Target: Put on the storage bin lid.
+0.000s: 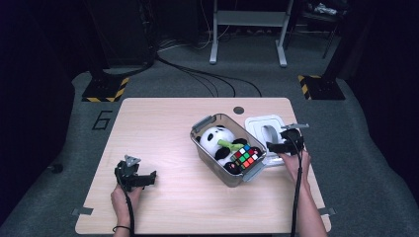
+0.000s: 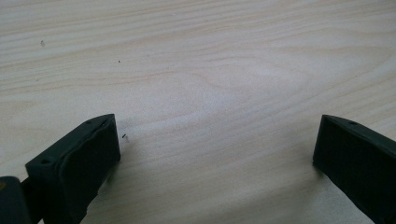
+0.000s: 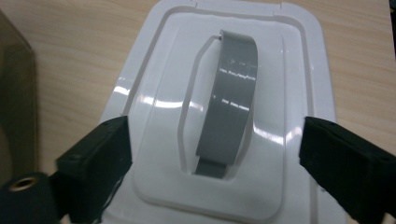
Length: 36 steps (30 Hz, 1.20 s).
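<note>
The right gripper point(image 3: 212, 154) is hovering over the white lid point(image 3: 233, 107), its jaws standing apart on either side of the lid's grey handle point(image 3: 231, 107) and gripping nothing. It is lining up this way, I judge, so that closing would catch the handle and let the lid be lifted across. The lid is lying flat on the table point(image 1: 163, 123), just right of the clear storage bin point(image 1: 210, 163), which seems to be why the hand point(image 1: 295, 163) is reaching in from that side.

The bin is sitting open with its latch clips out at the corners. Inside it a plush panda point(image 1: 217, 140) is lying toward the far end, holding what looks like a green stick, though the high view is too small to be sure. A colour puzzle cube point(image 1: 245, 156) is resting on the panda at the near end.

Well left of the bin, the left gripper point(image 1: 141, 181) is resting low over bare tabletop, jaws wide and empty, apparently waiting.
</note>
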Motion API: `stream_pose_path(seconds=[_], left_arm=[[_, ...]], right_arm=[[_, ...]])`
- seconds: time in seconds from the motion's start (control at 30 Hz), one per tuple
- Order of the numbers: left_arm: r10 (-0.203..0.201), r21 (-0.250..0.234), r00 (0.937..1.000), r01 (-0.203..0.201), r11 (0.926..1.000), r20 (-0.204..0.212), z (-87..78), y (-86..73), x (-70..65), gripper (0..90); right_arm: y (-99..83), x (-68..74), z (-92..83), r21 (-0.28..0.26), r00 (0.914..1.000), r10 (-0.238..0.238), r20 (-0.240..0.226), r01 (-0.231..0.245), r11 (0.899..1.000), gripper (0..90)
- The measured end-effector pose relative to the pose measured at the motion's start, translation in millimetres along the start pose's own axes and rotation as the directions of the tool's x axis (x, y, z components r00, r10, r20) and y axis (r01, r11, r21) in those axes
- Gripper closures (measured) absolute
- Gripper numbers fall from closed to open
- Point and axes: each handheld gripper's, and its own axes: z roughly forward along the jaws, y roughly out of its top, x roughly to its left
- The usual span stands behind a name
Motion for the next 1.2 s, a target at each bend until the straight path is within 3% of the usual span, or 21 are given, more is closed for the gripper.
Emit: stream_pose_path(seconds=[0.03, 0.13, 0.3, 0.63, 0.77, 1.2], left_arm=[[-0.002, -0.006, 1.0000, 0.002, 1.0000, -0.002, 0.5, -0.3, -0.2, 0.4], [0.000, -0.002, 1.0000, 0.000, 1.0000, 0.000, 0.1, -0.1, 0.0, 0.4], [-0.001, -0.005, 1.0000, 0.001, 1.0000, -0.003, 0.3, -0.2, -0.2, 0.5], [0.000, -0.006, 1.0000, 0.000, 1.0000, -0.002, 0.4, -0.2, -0.3, 0.5], [0.000, -0.006, 1.0000, 0.000, 1.0000, -0.002, 0.4, -0.2, -0.3, 0.5], [0.000, -0.006, 1.0000, 0.000, 1.0000, -0.001, 0.4, -0.2, -0.3, 0.6]], right_arm=[[2.4, -0.7, 2.1, -0.010, 0.9999, -0.010, 0.011, 0.010, 1.000, 15.5], [11.0, -6.8, 12.7, -0.005, 0.9998, 0.018, -0.001, -0.018, 1.000, 27.2], [17.1, -10.0, 26.5, 0.021, 0.9996, 0.029, -0.006, -0.029, 0.999, 36.3], [14.7, -13.5, 38.2, 0.024, 0.9991, 0.042, 0.003, -0.042, 0.999, 61.6], [15.5, -13.1, 36.3, 0.013, 0.9994, 0.032, 0.012, -0.032, 0.999, 65.9], [20.2, -17.0, 10.2, -0.011, 0.9998, -0.011, 0.014, 0.011, 1.000, 66.6]])
